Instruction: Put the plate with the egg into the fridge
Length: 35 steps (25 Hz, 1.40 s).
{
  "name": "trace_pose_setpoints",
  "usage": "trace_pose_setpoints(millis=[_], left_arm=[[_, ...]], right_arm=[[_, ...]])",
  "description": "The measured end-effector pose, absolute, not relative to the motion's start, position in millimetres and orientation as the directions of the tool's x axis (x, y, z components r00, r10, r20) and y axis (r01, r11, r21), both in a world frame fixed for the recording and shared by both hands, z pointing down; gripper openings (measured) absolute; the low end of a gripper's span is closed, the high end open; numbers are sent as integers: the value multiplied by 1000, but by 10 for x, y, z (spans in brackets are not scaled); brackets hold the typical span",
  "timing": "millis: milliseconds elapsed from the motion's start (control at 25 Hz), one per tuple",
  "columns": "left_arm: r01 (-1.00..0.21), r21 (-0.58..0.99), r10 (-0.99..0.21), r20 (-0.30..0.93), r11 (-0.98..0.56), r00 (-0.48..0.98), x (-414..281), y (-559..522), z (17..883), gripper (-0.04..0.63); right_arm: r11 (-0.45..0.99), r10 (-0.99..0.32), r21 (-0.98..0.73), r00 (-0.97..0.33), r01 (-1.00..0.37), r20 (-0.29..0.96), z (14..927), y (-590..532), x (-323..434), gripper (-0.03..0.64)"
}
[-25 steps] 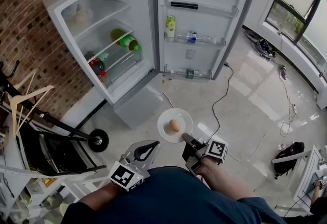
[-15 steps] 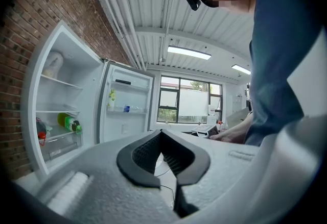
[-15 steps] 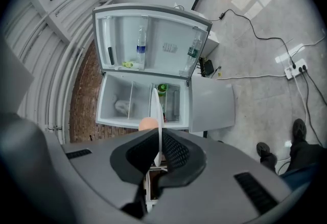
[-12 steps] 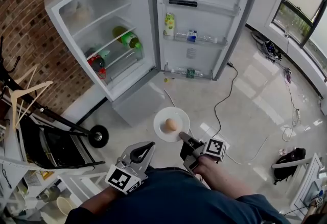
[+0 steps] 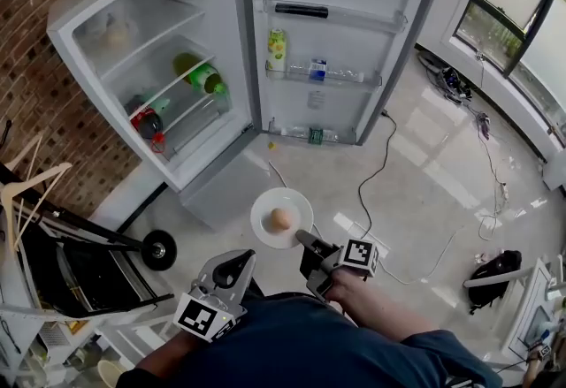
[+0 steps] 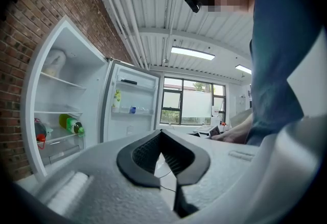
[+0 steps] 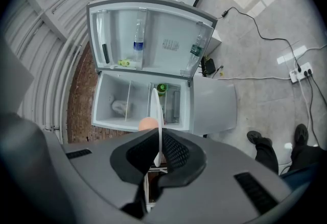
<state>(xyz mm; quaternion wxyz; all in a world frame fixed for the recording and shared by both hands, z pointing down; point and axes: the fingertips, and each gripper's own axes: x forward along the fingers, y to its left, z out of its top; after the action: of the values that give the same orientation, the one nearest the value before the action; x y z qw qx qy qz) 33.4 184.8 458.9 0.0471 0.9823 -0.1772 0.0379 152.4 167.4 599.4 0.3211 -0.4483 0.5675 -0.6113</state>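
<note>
A white plate (image 5: 281, 218) with a brown egg (image 5: 281, 219) on it hangs level above the floor, in front of the open fridge (image 5: 133, 41). My right gripper (image 5: 305, 241) is shut on the plate's near rim. In the right gripper view the plate (image 7: 156, 108) shows edge-on between the pads, with the egg (image 7: 146, 124) on its left. My left gripper (image 5: 237, 261) is low on the left, close to the person's body. It is shut with nothing in it, and its tips (image 6: 161, 131) touch. The fridge shelves hold a green bottle (image 5: 202, 75) and a red item (image 5: 149, 123).
The fridge door (image 5: 332, 41) stands swung open to the right, with a carton (image 5: 277, 45) and small bottles in its racks. Cables (image 5: 376, 174) run across the shiny floor. A wheeled black cart (image 5: 88, 262) stands at the left and a black bag (image 5: 495, 270) at the right. Behind the fridge is a brick wall (image 5: 35, 77).
The fridge, the plate and both grippers have drifted left in the head view. The right gripper's grip on the plate is unchanged, and the left gripper stays shut.
</note>
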Motion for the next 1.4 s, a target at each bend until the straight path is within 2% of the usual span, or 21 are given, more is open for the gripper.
trace_pose_setpoints(millis=[560,920,1120,1400], left_arm=[[-249,76,-245,67,-965,967,98,189,4448,3],[-218,100,-213,61,-971,975,-181,-475,4501,3],[-239,112,-234,57,-964,971,-217,-644,4513,3],[-330,93,-327,49,-939,944,-197,-898,4421,3]], right_arm=[[-183,-932,-975,-293,-122,212,5798,302,1321,20],[-189,-941,-972,-256,-139,220,5712,-398,1105,20],[-178,-935,-974,-282,-143,213,5637,-668,1052,20],[-154,-906,-977,-373,-151,200,5615,-1015,1039,20]])
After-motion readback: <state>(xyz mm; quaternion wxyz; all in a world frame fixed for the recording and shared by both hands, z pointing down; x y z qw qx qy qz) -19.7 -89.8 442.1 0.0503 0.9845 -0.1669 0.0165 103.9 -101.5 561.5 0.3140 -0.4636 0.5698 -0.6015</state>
